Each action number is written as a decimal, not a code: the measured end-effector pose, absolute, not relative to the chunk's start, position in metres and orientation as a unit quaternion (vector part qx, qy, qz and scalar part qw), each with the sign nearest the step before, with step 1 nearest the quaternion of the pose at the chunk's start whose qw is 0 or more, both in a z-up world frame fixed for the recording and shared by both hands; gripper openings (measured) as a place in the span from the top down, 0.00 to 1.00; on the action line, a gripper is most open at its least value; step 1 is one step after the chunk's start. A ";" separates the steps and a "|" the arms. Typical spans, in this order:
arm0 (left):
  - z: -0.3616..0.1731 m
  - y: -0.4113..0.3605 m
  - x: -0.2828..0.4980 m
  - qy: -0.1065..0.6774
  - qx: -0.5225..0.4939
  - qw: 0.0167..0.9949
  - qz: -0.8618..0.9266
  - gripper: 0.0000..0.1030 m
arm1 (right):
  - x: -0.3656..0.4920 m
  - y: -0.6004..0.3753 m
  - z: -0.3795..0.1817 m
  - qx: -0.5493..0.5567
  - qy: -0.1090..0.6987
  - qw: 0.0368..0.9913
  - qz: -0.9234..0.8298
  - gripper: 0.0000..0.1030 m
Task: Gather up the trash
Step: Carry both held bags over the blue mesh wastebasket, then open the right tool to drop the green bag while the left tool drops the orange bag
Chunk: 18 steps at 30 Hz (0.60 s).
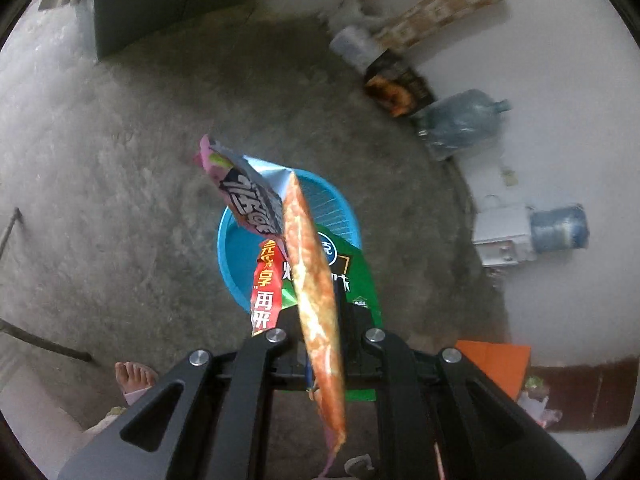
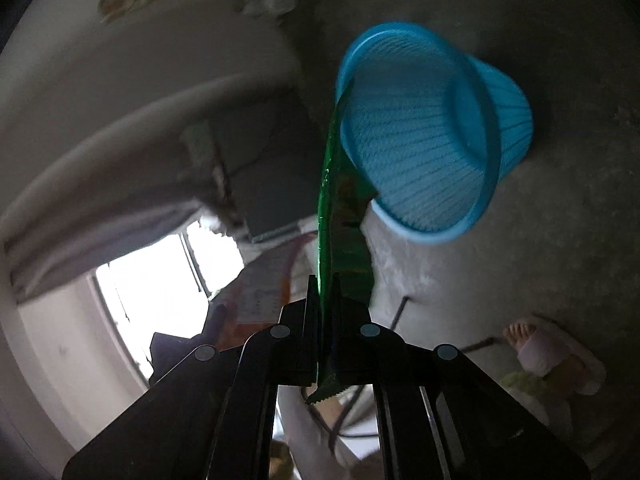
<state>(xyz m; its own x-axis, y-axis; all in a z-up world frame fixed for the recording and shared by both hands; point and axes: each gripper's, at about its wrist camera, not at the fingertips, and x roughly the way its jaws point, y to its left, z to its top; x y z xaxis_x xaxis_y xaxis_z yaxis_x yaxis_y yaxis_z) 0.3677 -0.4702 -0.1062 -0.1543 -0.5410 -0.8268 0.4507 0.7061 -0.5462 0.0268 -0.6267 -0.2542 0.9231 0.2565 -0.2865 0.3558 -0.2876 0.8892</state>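
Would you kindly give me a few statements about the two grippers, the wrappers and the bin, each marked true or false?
1. The left gripper is shut on an orange snack wrapper. True.
2. The right gripper is empty, its jaws wide open. False: its jaws are shut on a green wrapper.
3. The blue basket stands on a bare concrete floor. True.
4. The basket is red and solid-walled. False: it is blue with slatted mesh walls.
5. Water jugs lie along the wall in the left wrist view. True.
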 end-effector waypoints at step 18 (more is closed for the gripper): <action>-0.144 -0.530 0.373 0.646 0.020 0.673 -0.360 0.32 | 0.036 -0.666 -0.275 0.762 0.192 0.589 -0.190 0.31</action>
